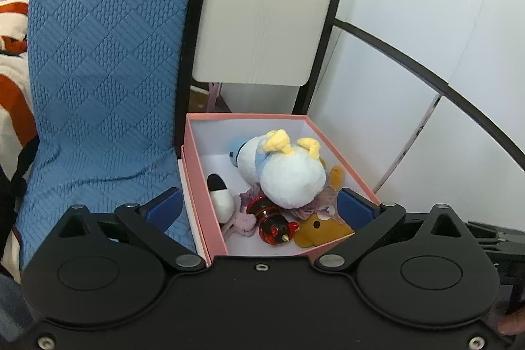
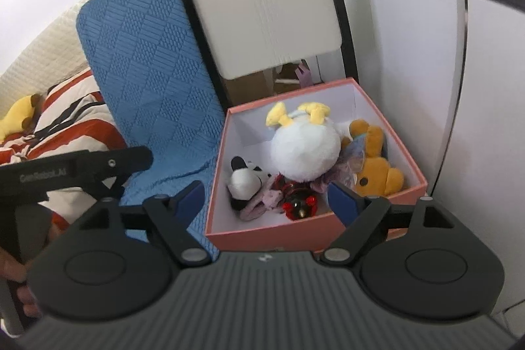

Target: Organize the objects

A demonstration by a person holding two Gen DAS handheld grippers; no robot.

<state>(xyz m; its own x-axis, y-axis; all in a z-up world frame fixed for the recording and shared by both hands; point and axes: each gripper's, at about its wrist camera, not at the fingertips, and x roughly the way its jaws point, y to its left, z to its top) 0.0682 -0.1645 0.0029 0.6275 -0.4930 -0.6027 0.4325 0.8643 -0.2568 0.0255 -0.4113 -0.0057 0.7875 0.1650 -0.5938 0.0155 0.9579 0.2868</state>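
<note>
Both the left gripper (image 1: 261, 207) and right gripper (image 2: 265, 200) gape empty over the pink cardboard box (image 1: 200, 186) of plush toys (image 1: 285, 176); only the right view shows a yellow plush (image 2: 18, 117) on the striped bedding (image 2: 75, 117).

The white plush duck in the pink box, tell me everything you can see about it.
The white plush duck is fluffy and round-bodied, with yellow feet pointing up toward the box's far wall and a pale blue garment near its head. It lies tipped over on top of the pile in the pink box, resting on a purple frilly toy and against an orange plush bear. Neither gripper touches it.
</note>
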